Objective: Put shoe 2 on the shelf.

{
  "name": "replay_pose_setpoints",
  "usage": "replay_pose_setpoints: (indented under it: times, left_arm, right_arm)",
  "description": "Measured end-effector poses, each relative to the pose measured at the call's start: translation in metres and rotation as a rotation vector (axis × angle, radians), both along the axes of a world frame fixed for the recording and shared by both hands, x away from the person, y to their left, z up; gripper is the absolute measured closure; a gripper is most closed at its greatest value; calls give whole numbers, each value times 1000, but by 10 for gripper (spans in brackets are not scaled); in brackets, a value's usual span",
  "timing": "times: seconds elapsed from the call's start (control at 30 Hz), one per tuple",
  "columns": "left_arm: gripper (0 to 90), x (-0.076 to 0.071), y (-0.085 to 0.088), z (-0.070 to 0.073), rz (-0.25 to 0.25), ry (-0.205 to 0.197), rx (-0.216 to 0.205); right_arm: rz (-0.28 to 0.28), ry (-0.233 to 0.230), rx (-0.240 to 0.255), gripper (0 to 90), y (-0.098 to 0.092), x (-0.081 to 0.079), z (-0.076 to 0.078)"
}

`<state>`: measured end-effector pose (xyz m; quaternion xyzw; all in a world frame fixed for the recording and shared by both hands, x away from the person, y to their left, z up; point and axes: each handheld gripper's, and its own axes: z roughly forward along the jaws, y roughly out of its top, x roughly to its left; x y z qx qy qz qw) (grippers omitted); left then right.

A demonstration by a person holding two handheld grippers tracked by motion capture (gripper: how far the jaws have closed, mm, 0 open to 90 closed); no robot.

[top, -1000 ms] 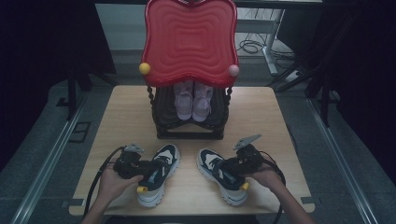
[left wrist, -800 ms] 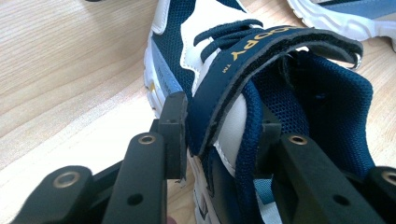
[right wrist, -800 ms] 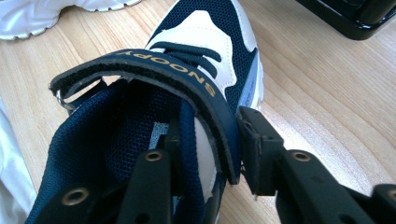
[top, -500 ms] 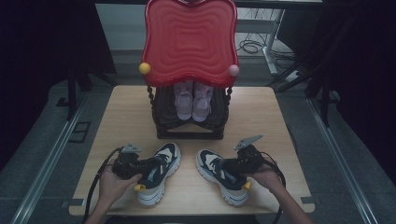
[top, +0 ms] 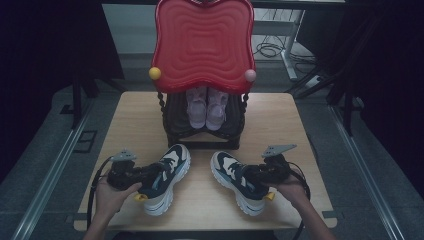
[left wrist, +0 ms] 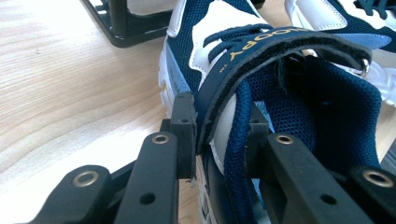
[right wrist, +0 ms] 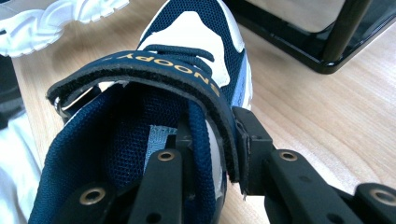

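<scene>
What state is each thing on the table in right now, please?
Left gripper: jaws just closed, clamped on the left sneaker's collar.
Right gripper: jaws just closed, clamped on the right sneaker's collar.
Left sneaker: upright on the table, strap fastened.
Right sneaker: upright on the table, strap fastened.
Pink shoes: side by side on the black rack.
Red tray: lying on top of the rack.

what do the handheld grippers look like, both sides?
Left gripper and right gripper: matte black bodies, each topped by a grey three-cornered plate and trailing a black cable. Jaws are flat black links with metal-ringed holes and blocky black pads. Forearms bare, no sleeves visible.
</scene>
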<state>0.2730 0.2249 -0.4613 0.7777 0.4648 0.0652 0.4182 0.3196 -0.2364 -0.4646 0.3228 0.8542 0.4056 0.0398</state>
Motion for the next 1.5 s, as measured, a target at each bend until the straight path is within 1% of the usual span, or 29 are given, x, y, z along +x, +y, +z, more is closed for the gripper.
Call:
replay_pose_setpoints:
  times: [0.13,0.23,0.37,0.43,0.47,0.5,0.6,0.7,0.77,0.93,0.97,1.0,1.1,1.13,1.17,1.27,1.3,1.33,1.4,1.43,1.5]
  left_arm:
    - [734,0,7,0,10,-7,-29]
    - [735,-2,13,1,10,-12,-57]
    - [735,-4,20,3,17,-22,-83]
    - [736,-5,24,3,26,-24,-104]
    - [736,-6,26,3,26,-24,-111]
    - [736,-6,29,2,28,-25,-127]
    - [736,-4,35,2,25,-23,-156]
    - [736,-2,38,5,17,-33,-150]
    - [736,0,41,6,15,-41,-158]
    - [737,4,49,5,18,-53,-200]
    - [737,4,52,5,23,-59,-216]
    - [737,4,53,5,28,-61,-225]
    - [738,3,60,5,45,-69,-244]
    - [738,2,61,6,48,-69,-247]
    - [738,1,64,6,51,-73,-253]
    - [738,-3,69,6,64,-76,-278]
    - [738,-4,71,7,65,-78,-281]
    - [738,-5,73,8,70,-87,-287]
    - [738,-7,76,9,74,-104,-302]
    - [738,-7,79,10,73,-106,-315]
    - [738,-7,82,10,75,-108,-326]
  right_arm:
    - [-20,-2,42,741,-6,0,-1]
    - [-33,-16,73,741,-12,-2,0]
    - [-61,-46,109,741,-20,-4,0]
    - [-69,-53,141,741,-26,-6,1]
    - [-76,-53,166,741,-30,-7,2]
    - [-81,-53,180,741,-32,-8,2]
    - [-108,-65,227,741,-42,-10,2]
    - [-146,-70,271,740,-52,-12,-1]
    - [-163,-73,297,741,-60,-13,-4]
    - [-212,-79,327,741,-73,-14,-7]
    - [-219,-80,333,741,-75,-14,-8]
    - [-226,-84,342,741,-77,-14,-8]
    - [-238,-92,351,741,-82,-14,-10]
    - [-243,-87,350,741,-83,-13,-10]
    - [-248,-95,349,741,-84,-13,-10]
    - [-267,-90,368,742,-89,-14,-10]
    - [-274,-92,378,742,-91,-14,-10]
    - [-276,-94,380,743,-92,-14,-9]
    - [-287,-103,390,744,-95,-14,-7]
    - [-294,-110,395,744,-96,-13,-6]
    - [-305,-123,407,744,-99,-13,-4]
